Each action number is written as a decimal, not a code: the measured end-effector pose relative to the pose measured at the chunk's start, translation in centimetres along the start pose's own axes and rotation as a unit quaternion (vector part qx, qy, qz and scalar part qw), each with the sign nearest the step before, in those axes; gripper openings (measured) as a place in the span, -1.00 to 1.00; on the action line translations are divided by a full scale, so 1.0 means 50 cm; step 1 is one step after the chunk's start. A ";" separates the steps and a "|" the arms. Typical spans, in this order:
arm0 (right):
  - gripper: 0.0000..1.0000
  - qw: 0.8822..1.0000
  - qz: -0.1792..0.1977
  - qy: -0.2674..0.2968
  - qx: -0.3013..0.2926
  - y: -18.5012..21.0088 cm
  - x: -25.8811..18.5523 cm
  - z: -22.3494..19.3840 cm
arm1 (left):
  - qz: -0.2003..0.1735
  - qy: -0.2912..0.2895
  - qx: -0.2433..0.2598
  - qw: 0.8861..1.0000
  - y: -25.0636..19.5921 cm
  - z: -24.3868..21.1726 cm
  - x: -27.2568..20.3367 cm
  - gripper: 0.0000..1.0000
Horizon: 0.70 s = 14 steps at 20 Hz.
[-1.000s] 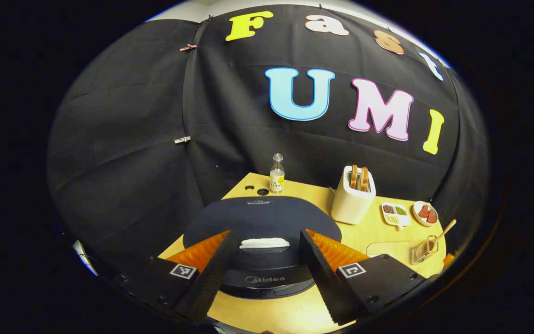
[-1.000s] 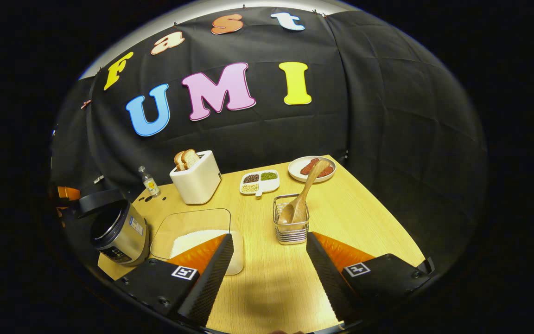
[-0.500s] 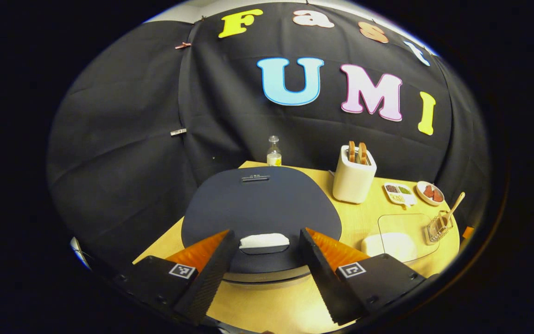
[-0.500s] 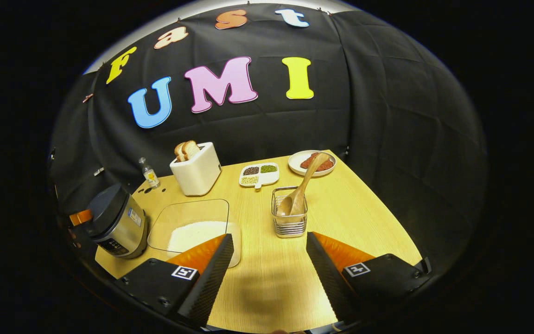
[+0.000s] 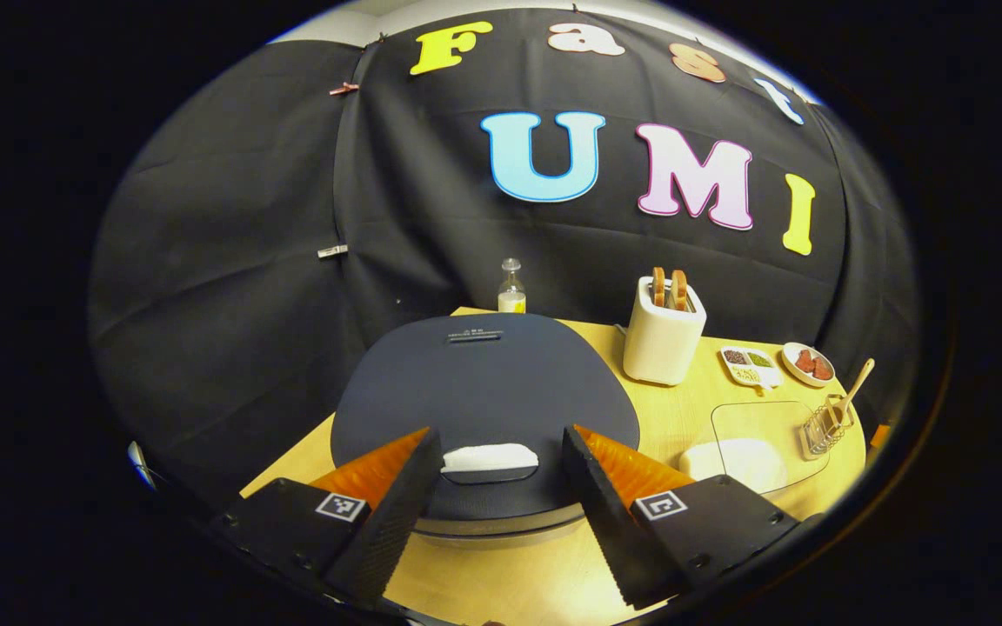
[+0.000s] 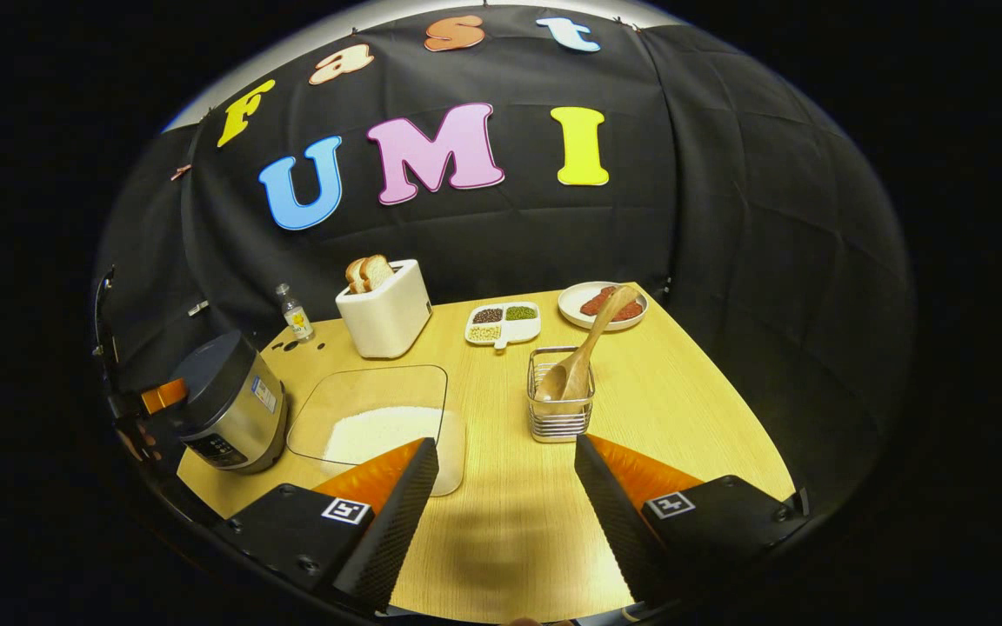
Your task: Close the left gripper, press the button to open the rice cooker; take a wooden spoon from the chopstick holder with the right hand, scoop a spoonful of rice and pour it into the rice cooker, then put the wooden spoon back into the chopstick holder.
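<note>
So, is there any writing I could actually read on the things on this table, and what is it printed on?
Nothing on them can be read for certain.
Sticker on the side of the rice cooker: too small to read.
Small mark at the back of the cooker lid: blurred.
Label on the bottle: too small.
Left gripper and right gripper: square black-and-white tags, no words.

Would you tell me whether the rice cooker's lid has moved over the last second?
Yes. The lid has swung down: raised above the cooker body before, it now sits shut on it.
</note>
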State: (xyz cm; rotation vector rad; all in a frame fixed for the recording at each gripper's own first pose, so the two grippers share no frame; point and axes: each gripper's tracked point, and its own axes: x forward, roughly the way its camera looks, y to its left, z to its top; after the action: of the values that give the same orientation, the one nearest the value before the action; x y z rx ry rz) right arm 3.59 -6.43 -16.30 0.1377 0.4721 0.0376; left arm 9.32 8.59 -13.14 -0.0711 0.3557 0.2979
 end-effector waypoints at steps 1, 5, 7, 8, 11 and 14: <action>0.97 1.000 0.000 -0.005 0.003 0.002 -0.001 0.009 | -0.003 0.000 0.001 1.000 0.000 0.001 -0.005 0.94; 0.97 0.999 -0.005 -0.043 0.006 0.011 -0.012 0.074 | -0.026 -0.041 -0.016 0.999 -0.017 0.054 -0.067 0.90; 0.97 0.997 -0.003 -0.075 -0.001 0.017 -0.024 0.133 | -0.039 -0.074 -0.021 0.996 -0.030 0.105 -0.112 0.90; 0.97 0.996 -0.003 -0.092 -0.006 0.020 -0.035 0.162 | -0.047 -0.087 -0.024 0.995 -0.037 0.130 -0.134 0.90; 0.97 0.988 -0.007 -0.155 -0.017 0.027 -0.088 0.264 | -0.067 -0.132 -0.004 0.989 -0.067 0.206 -0.202 0.90; 0.97 0.978 -0.035 -0.200 -0.040 0.001 -0.137 0.313 | -0.082 -0.167 0.032 0.982 -0.084 0.230 -0.255 0.89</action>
State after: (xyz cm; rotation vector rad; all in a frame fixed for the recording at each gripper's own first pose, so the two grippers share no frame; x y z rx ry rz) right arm 4.63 -8.77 0.58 0.0464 0.0726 -0.0408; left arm 3.02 2.49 2.19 0.0141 0.0254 0.1310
